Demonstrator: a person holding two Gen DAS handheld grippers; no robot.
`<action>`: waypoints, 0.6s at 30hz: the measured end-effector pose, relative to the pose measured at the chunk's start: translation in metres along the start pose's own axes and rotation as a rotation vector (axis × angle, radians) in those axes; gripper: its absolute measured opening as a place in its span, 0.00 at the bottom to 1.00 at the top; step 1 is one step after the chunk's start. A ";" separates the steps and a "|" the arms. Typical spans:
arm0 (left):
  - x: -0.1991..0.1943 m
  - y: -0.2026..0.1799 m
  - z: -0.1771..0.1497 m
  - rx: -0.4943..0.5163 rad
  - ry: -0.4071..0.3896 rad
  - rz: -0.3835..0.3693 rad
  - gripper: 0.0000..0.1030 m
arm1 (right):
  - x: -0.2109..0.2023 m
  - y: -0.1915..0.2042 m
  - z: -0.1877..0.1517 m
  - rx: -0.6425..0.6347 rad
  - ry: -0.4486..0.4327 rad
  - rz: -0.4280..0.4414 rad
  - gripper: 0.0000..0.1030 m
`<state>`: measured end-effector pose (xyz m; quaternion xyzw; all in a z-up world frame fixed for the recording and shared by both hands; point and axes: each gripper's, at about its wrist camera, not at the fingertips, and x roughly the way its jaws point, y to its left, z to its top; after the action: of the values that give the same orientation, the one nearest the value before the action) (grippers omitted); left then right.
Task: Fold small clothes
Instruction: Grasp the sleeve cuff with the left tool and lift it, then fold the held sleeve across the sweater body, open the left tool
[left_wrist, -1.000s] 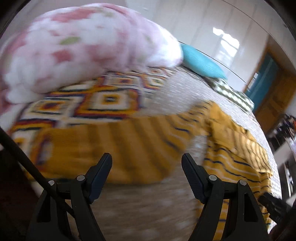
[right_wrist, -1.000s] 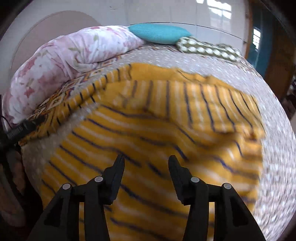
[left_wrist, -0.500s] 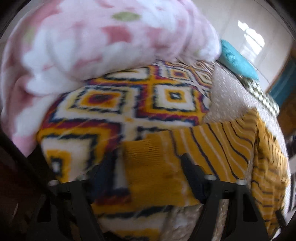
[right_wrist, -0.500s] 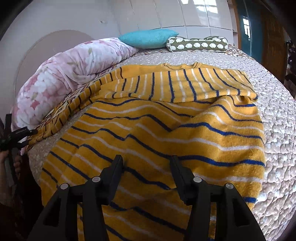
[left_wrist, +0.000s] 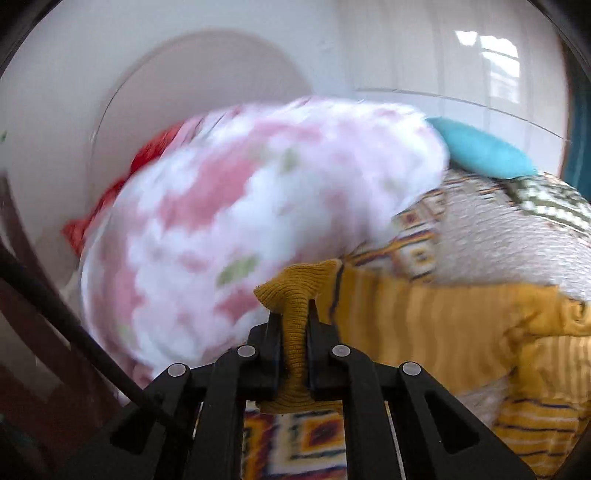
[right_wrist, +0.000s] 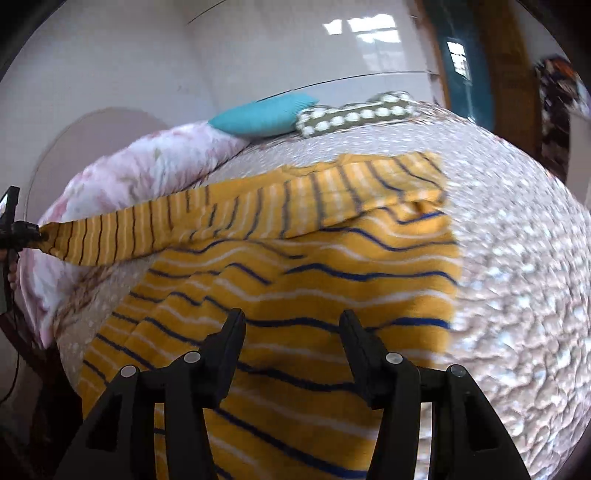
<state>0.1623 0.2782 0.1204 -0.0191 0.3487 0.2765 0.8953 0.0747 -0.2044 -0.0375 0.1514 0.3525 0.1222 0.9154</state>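
Observation:
A mustard-yellow sweater with dark blue and white stripes (right_wrist: 314, 280) lies spread on the bed. My left gripper (left_wrist: 294, 325) is shut on the ribbed cuff (left_wrist: 295, 291) of its sleeve and holds it lifted. In the right wrist view the sleeve (right_wrist: 147, 229) stretches taut to the left, to the left gripper (right_wrist: 22, 236) at the frame's edge. My right gripper (right_wrist: 291, 328) is open and empty, just above the sweater's lower body.
A rolled pink floral quilt (left_wrist: 240, 229) lies along the bed's left side over a patterned blanket (left_wrist: 303, 443). A teal pillow (right_wrist: 262, 114) and a green dotted pillow (right_wrist: 354, 114) lie at the head. The quilted bedspread (right_wrist: 517, 258) shows at the right.
My left gripper closed on the sleeve cuff and lifted it, pulling the sleeve taut away from the body. My right gripper stayed open over the sweater's lower part.

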 end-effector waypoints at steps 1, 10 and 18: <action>-0.008 -0.016 0.005 0.016 -0.007 -0.031 0.09 | -0.004 -0.011 0.002 0.030 -0.014 -0.002 0.56; -0.068 -0.253 -0.004 0.190 0.084 -0.516 0.09 | -0.041 -0.091 0.011 0.234 -0.137 -0.098 0.56; -0.097 -0.434 -0.065 0.366 0.177 -0.700 0.17 | -0.046 -0.121 0.012 0.327 -0.145 -0.081 0.56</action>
<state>0.2843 -0.1504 0.0638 -0.0009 0.4404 -0.1145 0.8905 0.0637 -0.3337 -0.0444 0.2923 0.3064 0.0153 0.9058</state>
